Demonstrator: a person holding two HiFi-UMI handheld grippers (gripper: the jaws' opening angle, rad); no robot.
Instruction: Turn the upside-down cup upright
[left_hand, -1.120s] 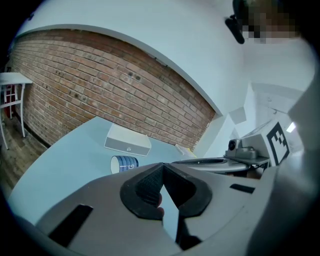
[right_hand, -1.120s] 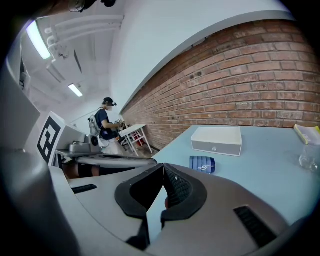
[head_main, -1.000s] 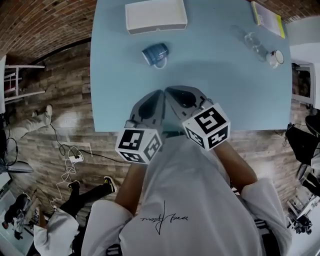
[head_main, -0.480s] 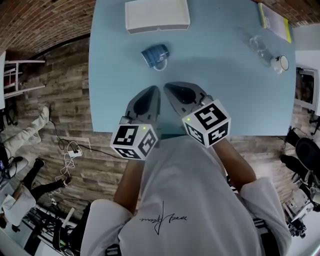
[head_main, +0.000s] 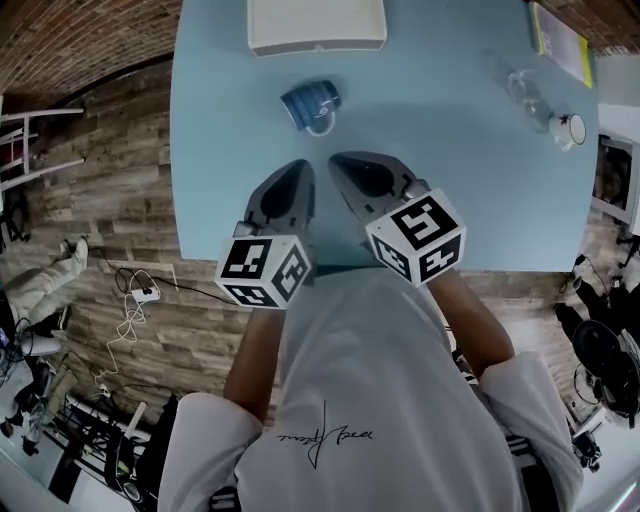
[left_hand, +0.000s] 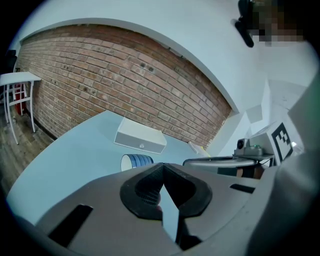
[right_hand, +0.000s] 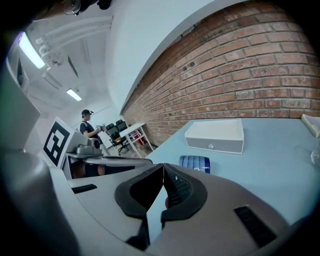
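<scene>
While both grippers hover over the near part of the table (head_main: 215, 150), the other things spread out around the cup (head_main: 310, 104). Far left of the cup, off the table, cables (head_main: 135, 300) lie on the wood floor (head_main: 110, 180).

On the person's side of the cup and slightly left of it, the left gripper (head_main: 300, 168) points toward the cup. Its jaws are pressed together at the tips with nothing between them.

Beyond the cup, at the table's far edge, sits a white box (head_main: 316, 25), apart from the cup.

The cup is blue and ribbed. It appears to lie on its side: the left gripper view shows a pale round mouth at its left end, and the head view shows the handle turned toward the person. Only bare tabletop lies between the cup and the two gripper tips, which are near it but not touching.

On the person's side of the cup and slightly right of it, the right gripper (head_main: 336, 160) also aims at the cup. Its jaws are closed tip to tip on nothing.

Well to the right of the cup lies a clear glass (head_main: 525, 90), with a small white mug (head_main: 570, 128) just beside it. A yellow-edged book (head_main: 560, 40) lies farther back near the table's corner.
</scene>
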